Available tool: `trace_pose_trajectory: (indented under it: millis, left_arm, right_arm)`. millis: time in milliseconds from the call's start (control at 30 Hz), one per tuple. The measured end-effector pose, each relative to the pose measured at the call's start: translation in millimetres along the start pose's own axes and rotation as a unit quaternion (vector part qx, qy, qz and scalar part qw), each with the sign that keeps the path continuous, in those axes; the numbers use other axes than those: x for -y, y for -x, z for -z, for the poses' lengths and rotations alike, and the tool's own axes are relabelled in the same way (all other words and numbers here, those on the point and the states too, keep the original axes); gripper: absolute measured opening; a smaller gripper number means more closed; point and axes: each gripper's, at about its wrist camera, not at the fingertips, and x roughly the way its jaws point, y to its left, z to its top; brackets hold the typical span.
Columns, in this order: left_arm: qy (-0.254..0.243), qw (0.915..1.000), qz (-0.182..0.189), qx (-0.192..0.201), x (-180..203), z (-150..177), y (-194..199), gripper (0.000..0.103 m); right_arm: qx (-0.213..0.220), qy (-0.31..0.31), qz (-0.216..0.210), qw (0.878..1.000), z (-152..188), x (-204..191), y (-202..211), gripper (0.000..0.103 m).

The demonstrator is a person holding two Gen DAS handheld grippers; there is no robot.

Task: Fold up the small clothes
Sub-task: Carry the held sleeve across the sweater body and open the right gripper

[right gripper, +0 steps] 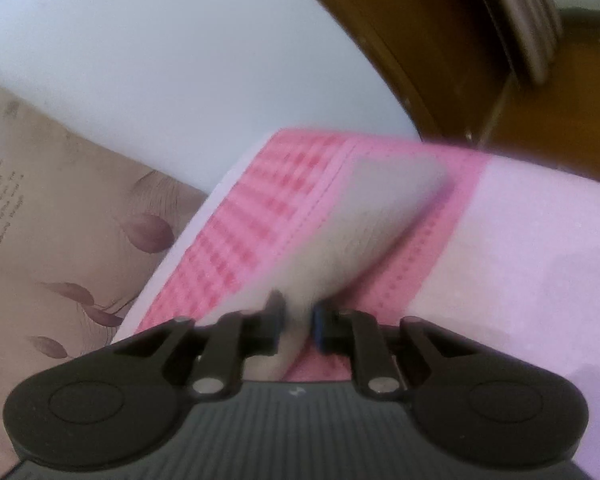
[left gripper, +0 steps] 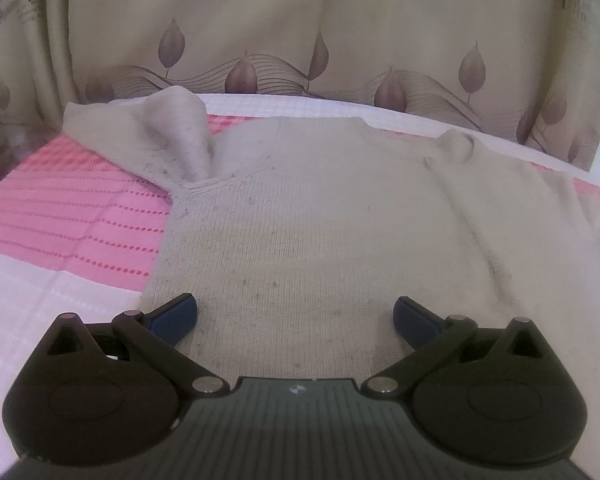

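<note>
A small beige knit sweater [left gripper: 320,216] lies flat on a pink and white cloth [left gripper: 72,216]. Its left sleeve [left gripper: 172,136] is bunched up at the far left; its right sleeve runs off to the right. My left gripper [left gripper: 296,316] is open, jaws wide apart, hovering over the sweater's near hem. In the blurred right wrist view, my right gripper [right gripper: 298,320] is shut on a beige strip of the sweater, its sleeve [right gripper: 364,224], which stretches away over the pink cloth [right gripper: 252,216].
A beige curtain with a leaf print [left gripper: 300,40] hangs behind the surface. In the right wrist view a white wall [right gripper: 160,60], brown wooden furniture [right gripper: 540,100] and the curtain [right gripper: 60,220] surround the cloth's edge.
</note>
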Motion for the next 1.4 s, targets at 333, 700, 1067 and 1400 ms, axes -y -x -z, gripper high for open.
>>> trace_pose_trajectory:
  millis: [333,700,1067,1400]
  left_arm:
    - [-0.002,1.0000,-0.004,0.000,1.3,0.6,-0.5,0.103]
    - [0.043,0.9989,0.005,0.016,-14.7,2.1,5.7,0.103]
    - [0.128,0.9904,-0.007,0.052,-39.8,5.5,18.1,0.103]
    - [0.183,0.9817,0.010,0.051,-67.4,8.9,17.6,0.103]
  right_arm:
    - [0.014,0.010,-0.008,1.000,9.3,-25.1,-13.7,0.061]
    - [0.031,0.066,-0.062,0.995,2.4,-100.2,24.1,0.013]
    - [-0.054,0.110,-0.265,0.956,106.7,-317.2,6.0,0.013]
    - [-0.206,0.151,-0.309,0.916,298.8,-418.1,-55.1,0.013]
